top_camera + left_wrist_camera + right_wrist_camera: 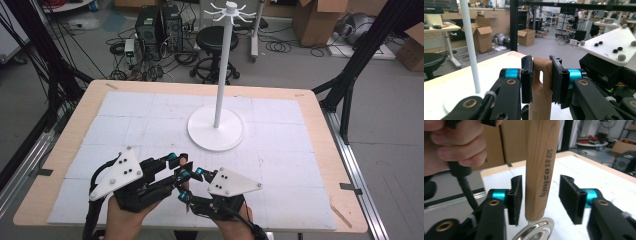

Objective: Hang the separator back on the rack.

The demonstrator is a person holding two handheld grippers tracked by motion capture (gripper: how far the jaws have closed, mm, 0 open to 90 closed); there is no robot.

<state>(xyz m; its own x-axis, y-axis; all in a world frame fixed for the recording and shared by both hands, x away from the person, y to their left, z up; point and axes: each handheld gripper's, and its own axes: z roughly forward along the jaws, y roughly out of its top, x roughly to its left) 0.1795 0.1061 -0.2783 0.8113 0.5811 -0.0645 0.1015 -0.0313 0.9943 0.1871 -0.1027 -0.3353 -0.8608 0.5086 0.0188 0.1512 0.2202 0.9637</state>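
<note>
A wooden handle [541,82] with a slot near its end is pinched between the 2 jaws of the left gripper [541,77], above the near part of the white mat [150,125]. In the right gripper view the same handle bears dark lettering and ends at a metal ring [534,230]. It is flanked by the jaws of the right gripper [545,200], which have just been closing; a gap is seen at the right pad [570,197]. A white stand [216,129] is seen well beyond both grippers.
</note>
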